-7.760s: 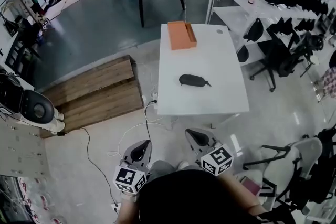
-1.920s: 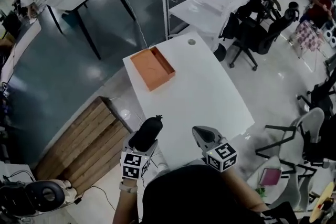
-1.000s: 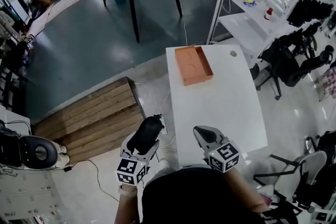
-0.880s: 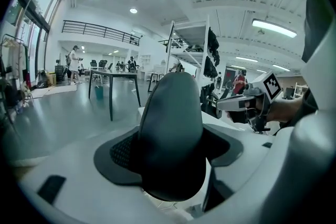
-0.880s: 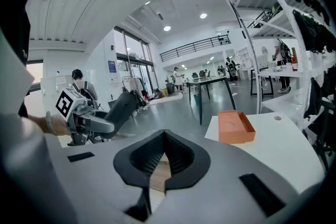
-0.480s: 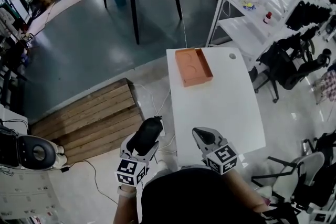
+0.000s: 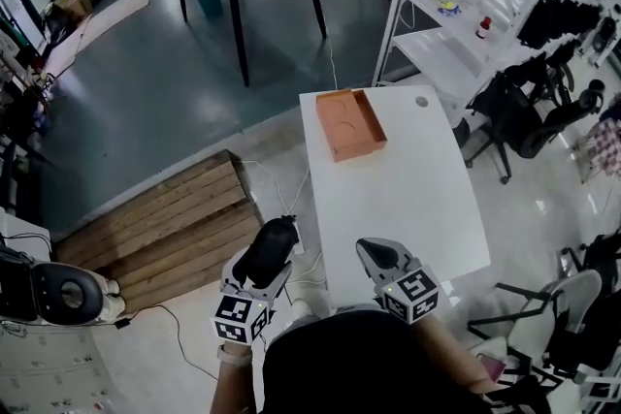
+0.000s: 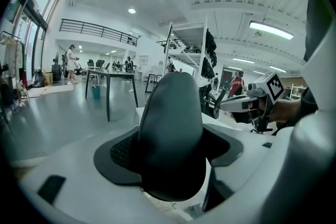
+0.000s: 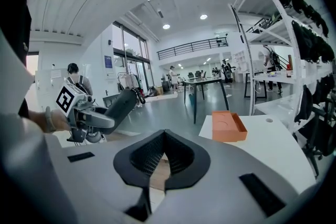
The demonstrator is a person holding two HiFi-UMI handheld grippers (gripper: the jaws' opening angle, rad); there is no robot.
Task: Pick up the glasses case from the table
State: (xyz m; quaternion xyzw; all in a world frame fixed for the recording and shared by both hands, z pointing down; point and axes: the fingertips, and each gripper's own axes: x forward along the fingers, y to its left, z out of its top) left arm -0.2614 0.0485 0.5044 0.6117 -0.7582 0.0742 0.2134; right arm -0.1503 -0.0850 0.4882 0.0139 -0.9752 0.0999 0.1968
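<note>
Glasses case now between left gripper fingers

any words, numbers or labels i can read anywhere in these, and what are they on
No text is legible in any view.
Marker cubes: black-and-white square patterns only, no letters or digits.
Blue wall sign: too small to read.
Red-capped bottle: label too small to read.
</note>
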